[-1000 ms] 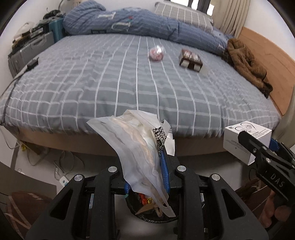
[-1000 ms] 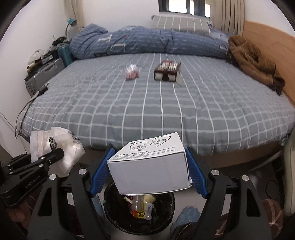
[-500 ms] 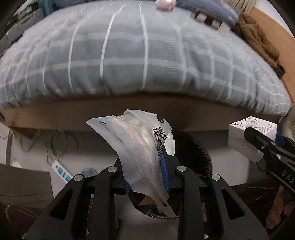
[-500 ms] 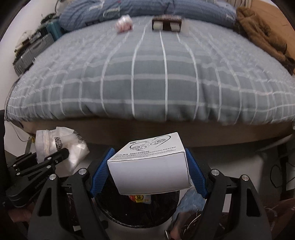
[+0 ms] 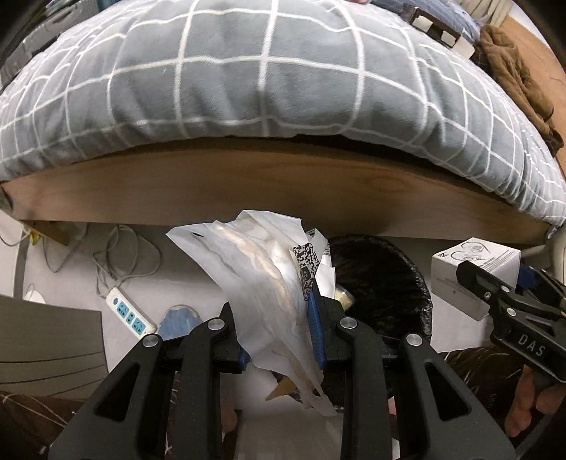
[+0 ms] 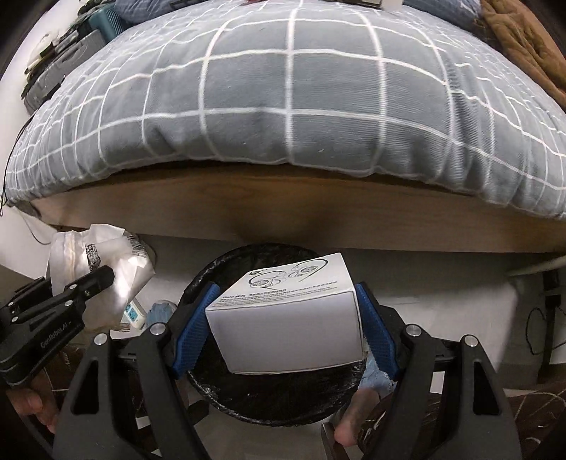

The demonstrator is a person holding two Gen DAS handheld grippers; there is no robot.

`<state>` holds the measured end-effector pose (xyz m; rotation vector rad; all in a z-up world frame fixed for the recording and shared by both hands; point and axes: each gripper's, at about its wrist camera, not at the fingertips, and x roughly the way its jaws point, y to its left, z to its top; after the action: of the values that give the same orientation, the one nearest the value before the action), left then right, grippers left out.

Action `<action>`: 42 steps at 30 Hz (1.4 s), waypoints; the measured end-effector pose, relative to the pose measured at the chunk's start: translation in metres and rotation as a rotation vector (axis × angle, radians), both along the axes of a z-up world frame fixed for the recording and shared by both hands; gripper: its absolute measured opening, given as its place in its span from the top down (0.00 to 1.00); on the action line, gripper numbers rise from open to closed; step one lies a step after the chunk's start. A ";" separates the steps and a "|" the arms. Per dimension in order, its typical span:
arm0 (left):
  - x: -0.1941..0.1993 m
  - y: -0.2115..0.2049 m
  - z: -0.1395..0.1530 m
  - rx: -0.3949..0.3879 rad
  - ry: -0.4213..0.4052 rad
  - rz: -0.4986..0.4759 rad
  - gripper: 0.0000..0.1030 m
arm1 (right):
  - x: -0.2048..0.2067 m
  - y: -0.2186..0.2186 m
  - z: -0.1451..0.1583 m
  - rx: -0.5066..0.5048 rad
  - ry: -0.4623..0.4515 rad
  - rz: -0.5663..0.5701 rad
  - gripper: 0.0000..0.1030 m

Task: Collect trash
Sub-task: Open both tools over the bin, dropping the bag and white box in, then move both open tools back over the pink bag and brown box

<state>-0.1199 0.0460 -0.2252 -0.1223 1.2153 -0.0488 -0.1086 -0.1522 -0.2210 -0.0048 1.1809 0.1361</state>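
My left gripper (image 5: 279, 311) is shut on a crumpled white plastic bag (image 5: 261, 276) with a QR label, held just left of a black-lined trash bin (image 5: 382, 283). My right gripper (image 6: 286, 315) is shut on a white cardboard box (image 6: 290, 318) with an earphone drawing, held right above the bin (image 6: 269, 400). The box also shows in the left wrist view (image 5: 474, 269), and the bag in the right wrist view (image 6: 99, 262). More trash lies far back on the bed (image 5: 442, 32).
The bed with a grey checked duvet (image 6: 283, 88) and wooden frame (image 5: 269, 184) stands close behind the bin. A white power strip (image 5: 131, 315) with cables and a blue mask (image 5: 177, 318) lie on the floor at left. A brown garment (image 5: 516, 70) lies on the bed's right.
Both grippers have dropped lower and closer to the bed's foot, tilting down over the bin. The bag and the box stay gripped.
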 end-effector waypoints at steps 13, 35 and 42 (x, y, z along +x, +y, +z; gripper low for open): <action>0.010 -0.045 0.000 0.000 0.015 -0.082 0.75 | -0.005 -0.047 0.015 -0.077 -0.055 -0.111 0.10; 0.010 -0.100 -0.007 0.034 0.000 -0.176 0.31 | -0.003 -0.098 0.031 -0.072 -0.064 -0.226 0.10; 0.013 -0.092 0.012 0.066 -0.063 -0.124 0.09 | -0.002 -0.091 0.046 -0.064 -0.116 -0.200 0.10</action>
<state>-0.1068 -0.0463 -0.2133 0.0124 1.1592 -0.1203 -0.1102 -0.2429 -0.1751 0.0489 1.0633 -0.0775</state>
